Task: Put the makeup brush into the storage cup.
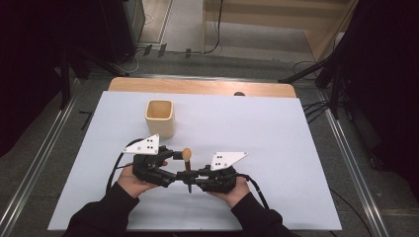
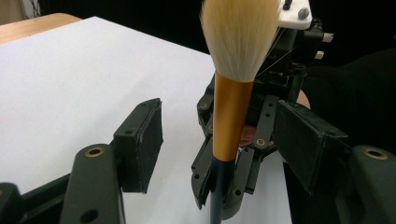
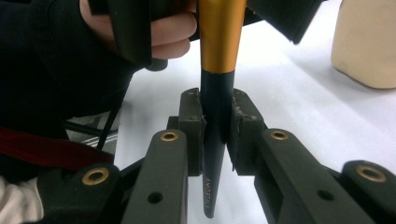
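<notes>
Right hand-held gripper (image 3: 217,135) is clamping the dark handle of the gold-ferruled, cream-bristled makeup brush (image 2: 232,107), upright above the white table (image 1: 276,133); left hand-held gripper (image 2: 224,135) is standing wide, pads clear. Keeping the brush vertical while carrying it to the cream square cup (image 1: 160,118)

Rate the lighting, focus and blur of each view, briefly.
High view: the white table cover is evenly lit, its surroundings fall to black, and the brush looks small and soft. Left gripper view: the bristles are bright and fairly sharp; the dark background loses detail. Right gripper view: the handle is crisp; the cup is blurred.
</notes>
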`<state>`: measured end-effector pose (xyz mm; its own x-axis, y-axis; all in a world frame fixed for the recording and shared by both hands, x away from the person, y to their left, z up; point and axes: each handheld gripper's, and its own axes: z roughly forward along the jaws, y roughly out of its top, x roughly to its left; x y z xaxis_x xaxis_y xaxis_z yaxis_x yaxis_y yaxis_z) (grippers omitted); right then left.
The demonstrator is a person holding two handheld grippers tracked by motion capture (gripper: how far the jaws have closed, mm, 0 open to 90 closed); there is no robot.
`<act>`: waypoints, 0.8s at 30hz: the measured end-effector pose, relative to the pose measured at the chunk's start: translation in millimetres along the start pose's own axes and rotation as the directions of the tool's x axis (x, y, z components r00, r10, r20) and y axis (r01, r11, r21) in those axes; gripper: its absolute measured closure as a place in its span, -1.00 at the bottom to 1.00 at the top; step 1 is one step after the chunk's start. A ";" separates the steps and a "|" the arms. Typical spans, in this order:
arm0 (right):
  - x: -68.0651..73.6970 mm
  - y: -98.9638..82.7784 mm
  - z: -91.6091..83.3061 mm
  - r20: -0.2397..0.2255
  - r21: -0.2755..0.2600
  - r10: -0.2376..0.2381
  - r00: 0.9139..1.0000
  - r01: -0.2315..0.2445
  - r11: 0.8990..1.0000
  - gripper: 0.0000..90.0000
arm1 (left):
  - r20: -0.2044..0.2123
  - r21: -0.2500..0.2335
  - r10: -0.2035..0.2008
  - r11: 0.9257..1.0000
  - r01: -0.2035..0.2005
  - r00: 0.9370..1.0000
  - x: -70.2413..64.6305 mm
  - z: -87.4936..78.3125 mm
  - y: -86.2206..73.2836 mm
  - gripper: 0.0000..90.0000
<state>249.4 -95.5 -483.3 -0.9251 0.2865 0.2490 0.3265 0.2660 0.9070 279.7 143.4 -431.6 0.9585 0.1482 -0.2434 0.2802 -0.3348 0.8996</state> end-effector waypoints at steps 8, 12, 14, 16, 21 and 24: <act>0.0 0.0 0.1 0.002 -0.011 0.013 1.000 -0.013 1.000 0.74 | -0.018 -0.022 -0.071 0.997 0.070 0.997 -2.2 3.0 -1.0 0.16; 0.2 -0.6 1.2 -0.003 -0.010 0.019 1.000 -0.019 1.000 0.74 | -0.021 -0.034 -0.073 0.997 0.073 0.997 -2.5 1.3 -0.2 0.39; 0.1 -0.9 1.9 -0.004 -0.008 0.021 1.000 -0.021 1.000 0.74 | -0.026 -0.030 -0.070 0.997 0.069 0.997 -3.1 0.9 -0.3 0.47; 0.0 -1.0 2.0 -0.003 -0.010 0.025 1.000 -0.025 1.000 0.74 | -0.030 -0.035 -0.066 0.997 0.065 0.997 -3.2 -0.1 -0.1 0.57; -0.7 -0.9 1.3 0.003 -0.011 0.026 1.000 -0.026 1.000 0.74 | -0.026 -0.032 -0.066 0.997 0.065 0.997 -3.1 0.0 0.5 0.70; -1.2 -0.9 1.3 -0.003 -0.017 0.030 1.000 -0.030 0.999 0.74 | -0.022 -0.031 -0.063 0.998 0.062 0.998 -3.2 -0.2 1.5 0.72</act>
<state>250.5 -94.9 -484.9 -0.9154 0.2917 0.2773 0.3511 0.2420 0.9045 277.0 142.7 -429.4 0.9377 0.1895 -0.2911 0.3372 -0.2957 0.8938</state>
